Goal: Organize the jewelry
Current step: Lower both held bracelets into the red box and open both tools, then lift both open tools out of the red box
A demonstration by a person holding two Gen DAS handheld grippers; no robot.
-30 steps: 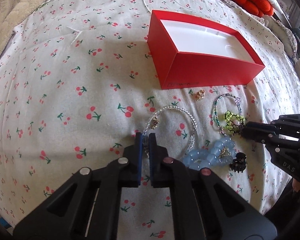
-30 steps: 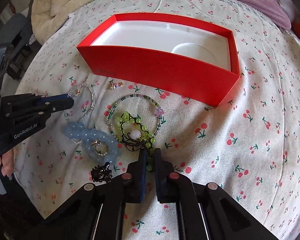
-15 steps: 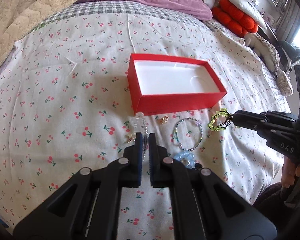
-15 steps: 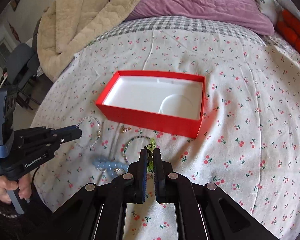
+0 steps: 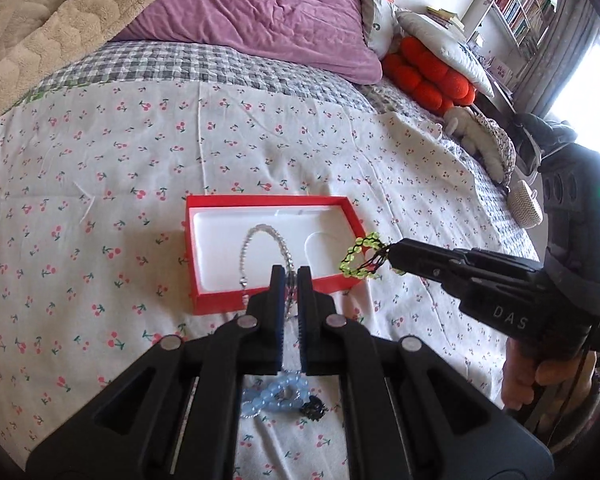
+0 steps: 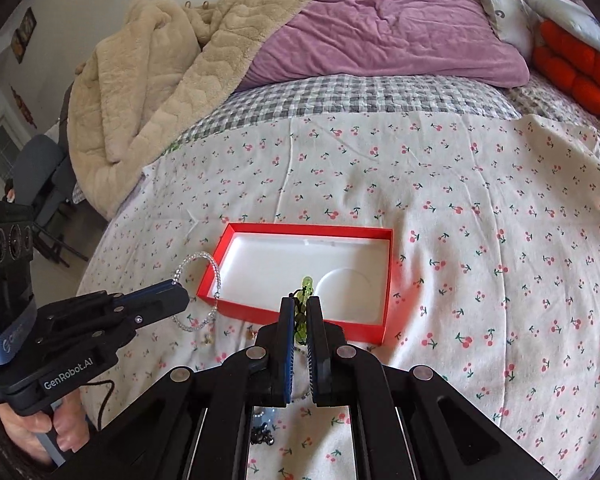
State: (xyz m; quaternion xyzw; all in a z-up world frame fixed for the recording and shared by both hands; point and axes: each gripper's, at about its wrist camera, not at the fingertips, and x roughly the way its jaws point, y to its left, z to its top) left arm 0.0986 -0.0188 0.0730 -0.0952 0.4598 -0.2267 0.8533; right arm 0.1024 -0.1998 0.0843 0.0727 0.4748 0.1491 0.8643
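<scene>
While left tool (image 5: pixel 289 276) pinches clear bracelet (image 5: pixel 266 254), loop hangs upright

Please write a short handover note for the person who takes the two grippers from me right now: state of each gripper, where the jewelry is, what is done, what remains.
Left gripper: shut on the clear beaded bracelet, held in the air near the open red box.
Right gripper: shut on the yellow-green beaded heart piece, also held in the air near the box.
On the cherry-print sheet, near you: light blue chunky bead bracelet, small black hair claw.
Done: two pieces picked up. The box is empty.
Left: put both into the box, then collect the rest.
</scene>
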